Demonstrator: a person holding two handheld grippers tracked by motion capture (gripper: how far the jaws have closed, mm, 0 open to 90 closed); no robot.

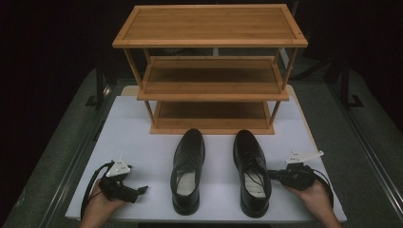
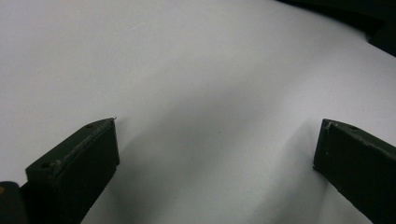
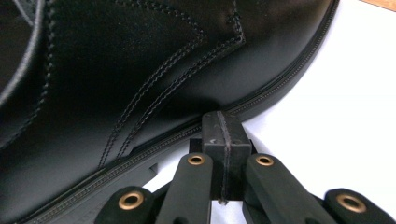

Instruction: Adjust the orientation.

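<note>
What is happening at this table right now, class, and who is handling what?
A person sits at a white table with a gripper in each hand. Two black dress shoes stand side by side, toes toward a three-shelf wooden rack whose shelves are bare. The right gripper, jaws closed together, is pressed up against the outer side of the right shoe near its sole. The left gripper rests open on the table, apart from the left shoe. Neither shoe is held yet.
</note>
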